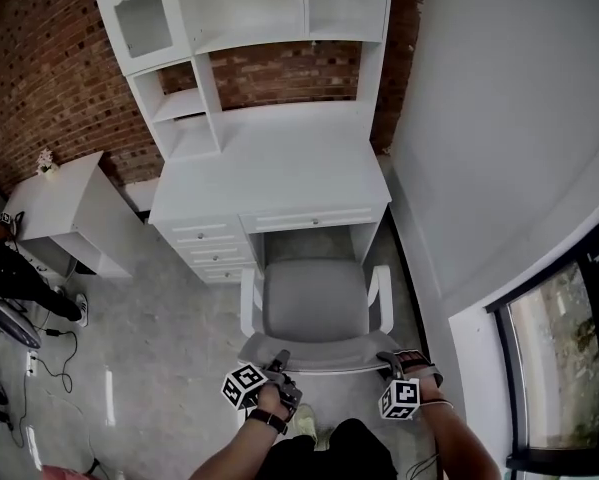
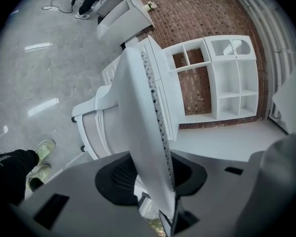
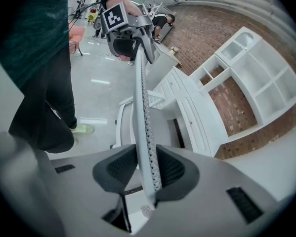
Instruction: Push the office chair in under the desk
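Here, rough red brick wall (image 1: 49, 78) behind, smooth white table (image 1: 279, 183) with open hutch shelves and a drawer stack, grey-seated, white-framed office chair (image 1: 315, 303) facing the kneehole, seat just outside it, left hand-held gripper (image 1: 279, 361) and right hand-held gripper (image 1: 397, 360) each clenched on its thin perforated backrest edge (image 3: 144, 132).

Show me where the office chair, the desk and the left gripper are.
office chair (image 1: 316, 300): head view, middle of the grey seat.
desk (image 1: 279, 173): head view, bare white top.
left gripper (image 1: 280, 358): head view, between its fingertips, at the chair's back.
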{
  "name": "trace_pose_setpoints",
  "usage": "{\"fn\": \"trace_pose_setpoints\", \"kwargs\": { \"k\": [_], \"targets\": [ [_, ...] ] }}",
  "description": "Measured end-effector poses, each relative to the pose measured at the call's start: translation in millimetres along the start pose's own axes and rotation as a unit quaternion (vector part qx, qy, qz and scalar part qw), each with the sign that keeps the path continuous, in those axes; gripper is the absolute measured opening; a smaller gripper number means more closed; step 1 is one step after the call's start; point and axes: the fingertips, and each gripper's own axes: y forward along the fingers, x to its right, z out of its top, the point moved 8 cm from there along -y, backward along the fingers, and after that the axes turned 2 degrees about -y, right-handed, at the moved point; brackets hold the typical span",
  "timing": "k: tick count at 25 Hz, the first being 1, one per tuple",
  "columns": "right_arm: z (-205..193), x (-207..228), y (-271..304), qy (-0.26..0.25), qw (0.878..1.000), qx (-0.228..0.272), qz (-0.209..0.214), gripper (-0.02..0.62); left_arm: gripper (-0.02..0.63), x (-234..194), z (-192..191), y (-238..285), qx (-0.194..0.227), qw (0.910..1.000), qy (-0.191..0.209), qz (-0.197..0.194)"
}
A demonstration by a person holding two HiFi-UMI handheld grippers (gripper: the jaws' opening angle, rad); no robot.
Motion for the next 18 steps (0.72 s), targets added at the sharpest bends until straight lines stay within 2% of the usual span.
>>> {"fn": "trace_pose_setpoints", "kwargs": {
  "k": [4,8,18],
  "targets": [
    [-17,20,10,-0.012,1.000,-0.007,0.015,0.106,0.146,7,-7,17,-0.011,0.9999,-0.010,0.004],
    [-30,51,21,-0.018,1.000,-0.008,0.012,0.106,0.137,25,-5,39,-0.016,0.9995,-0.026,-0.001],
    [-38,106,60,-0.042,0.999,0.027,0.016,0.103,0.120,50,25,84,0.024,0.9985,-0.048,-0.006]
  ]
}}
